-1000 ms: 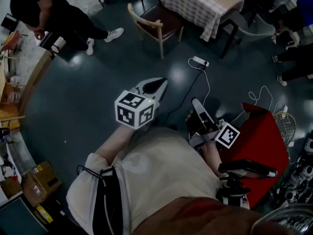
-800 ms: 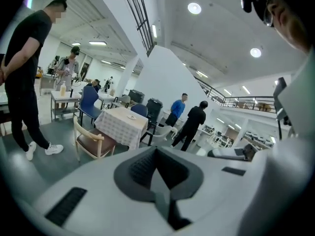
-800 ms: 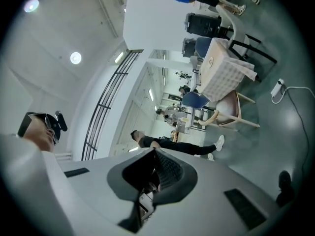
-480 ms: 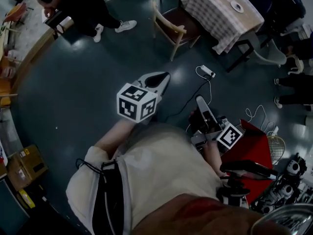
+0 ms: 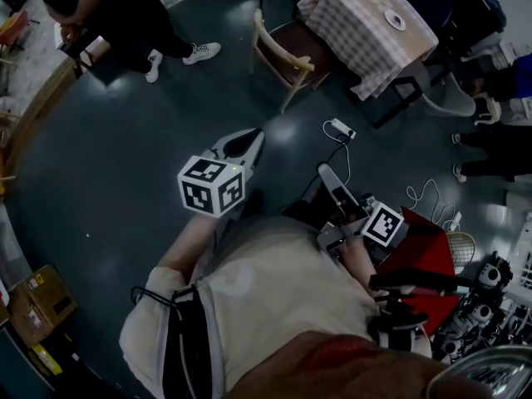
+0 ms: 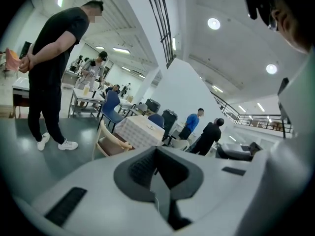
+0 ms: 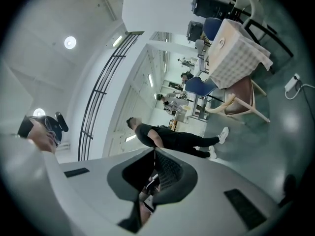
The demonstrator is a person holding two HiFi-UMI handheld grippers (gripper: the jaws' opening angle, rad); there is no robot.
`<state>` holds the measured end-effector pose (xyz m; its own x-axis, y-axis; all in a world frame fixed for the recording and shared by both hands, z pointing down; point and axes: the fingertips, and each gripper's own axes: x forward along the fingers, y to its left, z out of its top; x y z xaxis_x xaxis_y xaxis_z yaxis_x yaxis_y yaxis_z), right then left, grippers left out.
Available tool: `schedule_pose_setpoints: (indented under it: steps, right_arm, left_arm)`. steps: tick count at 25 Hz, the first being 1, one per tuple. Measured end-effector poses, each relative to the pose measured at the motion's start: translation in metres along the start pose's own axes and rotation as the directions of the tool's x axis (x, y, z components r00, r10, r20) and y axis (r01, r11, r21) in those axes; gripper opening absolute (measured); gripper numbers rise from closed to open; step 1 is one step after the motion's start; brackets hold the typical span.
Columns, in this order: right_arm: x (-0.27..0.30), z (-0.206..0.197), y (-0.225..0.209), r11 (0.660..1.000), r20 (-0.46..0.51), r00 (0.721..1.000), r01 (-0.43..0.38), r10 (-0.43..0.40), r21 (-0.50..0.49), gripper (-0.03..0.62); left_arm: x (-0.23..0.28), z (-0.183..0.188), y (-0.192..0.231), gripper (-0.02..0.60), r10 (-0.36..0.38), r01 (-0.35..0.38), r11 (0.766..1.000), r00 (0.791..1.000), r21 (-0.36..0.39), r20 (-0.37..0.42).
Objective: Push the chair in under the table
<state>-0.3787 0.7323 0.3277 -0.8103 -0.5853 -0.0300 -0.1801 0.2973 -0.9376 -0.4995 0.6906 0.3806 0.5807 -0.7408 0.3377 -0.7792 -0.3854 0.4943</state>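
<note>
The wooden chair (image 5: 287,56) with a brown seat stands pulled out from the table (image 5: 349,7) with a checked cloth, at the top of the head view. It is well ahead of both grippers and neither touches it. My left gripper (image 5: 253,135) is shut and empty, pointing toward the chair over the dark floor. My right gripper (image 5: 322,171) is shut and empty too, lower and to the right. The left gripper view shows the chair (image 6: 110,142) and the table (image 6: 140,132) beyond the closed jaws (image 6: 156,150). In the right gripper view the chair (image 7: 241,100) appears sideways, far past the tips (image 7: 155,152).
A white power strip (image 5: 341,128) and its cable lie on the floor between me and the chair. A person in black (image 5: 108,7) stands at upper left. A grey chair (image 5: 432,86) and seated people's feet (image 5: 465,144) are at the right. Red equipment (image 5: 428,256) stands beside my right arm.
The chair, table and power strip have slid down the picture and come nearer: I have moved toward them with both grippers. Both grippers stay shut and empty.
</note>
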Motion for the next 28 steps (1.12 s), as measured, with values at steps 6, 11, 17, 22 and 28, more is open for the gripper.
schedule_pose_setpoints:
  steps: [6, 11, 17, 22, 28]
  right_arm:
    - [0.012, -0.002, 0.001, 1.0, -0.03, 0.999, 0.021, -0.021, -0.004, 0.012]
    - [0.024, -0.005, -0.002, 1.0, -0.073, 0.997, 0.013, -0.013, 0.009, 0.012]
    - [0.031, 0.01, -0.001, 1.0, -0.075, 0.997, -0.027, 0.027, 0.01, 0.012]
    - [0.033, 0.026, -0.014, 0.999, -0.08, 0.996, -0.039, 0.041, 0.035, 0.012]
    - [0.073, 0.093, -0.033, 0.995, -0.09, 0.991, -0.097, 0.097, 0.011, 0.012]
  left_arm:
    - [-0.008, 0.007, 0.01, 0.006, 0.01, -0.009, 0.999, 0.999, -0.037, 0.039]
    - [-0.021, 0.008, 0.023, 0.006, 0.048, -0.044, 0.997, 0.998, -0.063, 0.052]
    - [-0.024, 0.01, 0.028, 0.006, 0.096, -0.093, 0.993, 0.994, -0.07, 0.05]
    - [-0.005, 0.016, 0.018, 0.006, 0.09, -0.089, 0.995, 0.996, -0.047, 0.006]
    - [0.054, 0.057, 0.033, 0.006, 0.158, -0.158, 0.987, 0.987, -0.003, -0.039]
